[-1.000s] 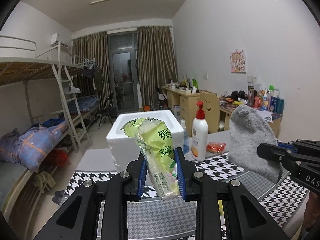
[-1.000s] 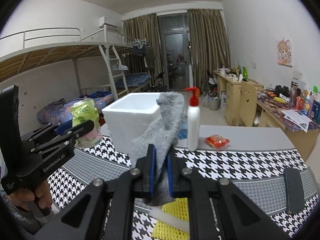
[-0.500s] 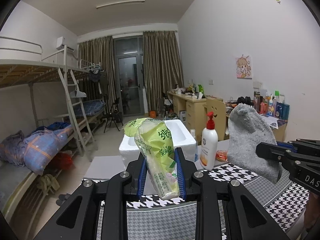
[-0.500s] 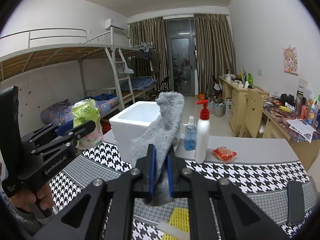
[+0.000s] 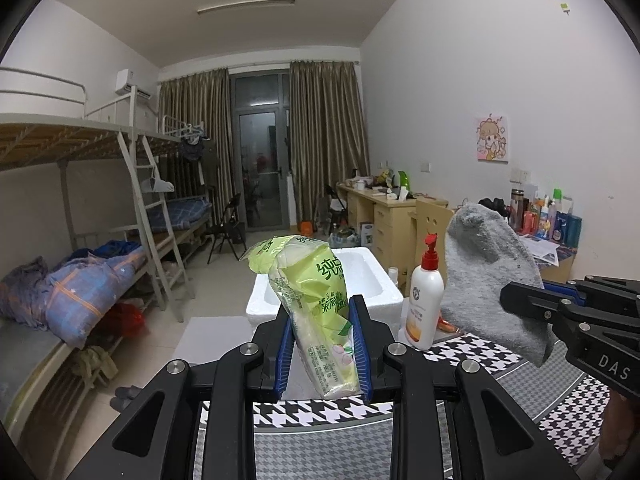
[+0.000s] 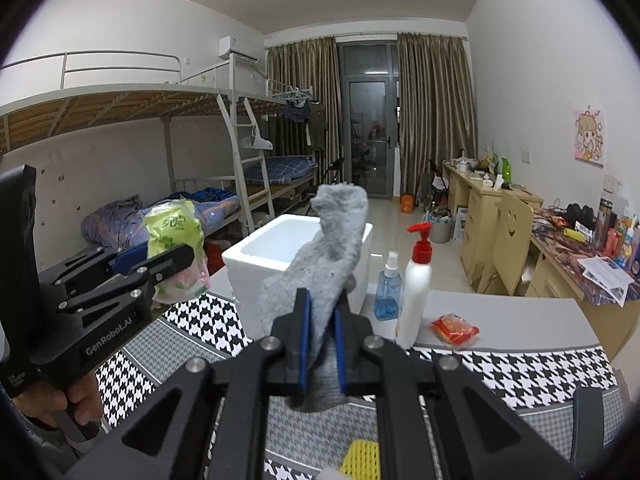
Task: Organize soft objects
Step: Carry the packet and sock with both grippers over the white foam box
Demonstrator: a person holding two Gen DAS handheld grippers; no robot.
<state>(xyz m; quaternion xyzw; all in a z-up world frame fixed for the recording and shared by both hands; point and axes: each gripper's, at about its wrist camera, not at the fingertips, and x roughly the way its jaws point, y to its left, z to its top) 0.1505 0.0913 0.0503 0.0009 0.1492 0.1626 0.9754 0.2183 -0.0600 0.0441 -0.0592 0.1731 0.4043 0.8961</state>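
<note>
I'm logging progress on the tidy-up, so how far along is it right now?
Done: nothing visibly stowed; what shows of the white foam box looks empty. In hand: the left gripper is shut on a green tissue pack, and the right gripper is shut on a grey sock, both held up above the table. Left: getting both, likely into the box; the yellow sponge also lies on the table.

A shared dormitory room: metal bunk beds [image 6: 120, 120] with a ladder [image 5: 148, 216] and heaped bedding [image 5: 80, 280] along one wall, wooden desks [image 6: 488, 204] cluttered with bottles along the other, curtained balcony door [image 6: 370, 136] at the far end, air conditioner [image 6: 240, 48] up high, cartoon poster [image 5: 493, 139] pinned beside.
</note>
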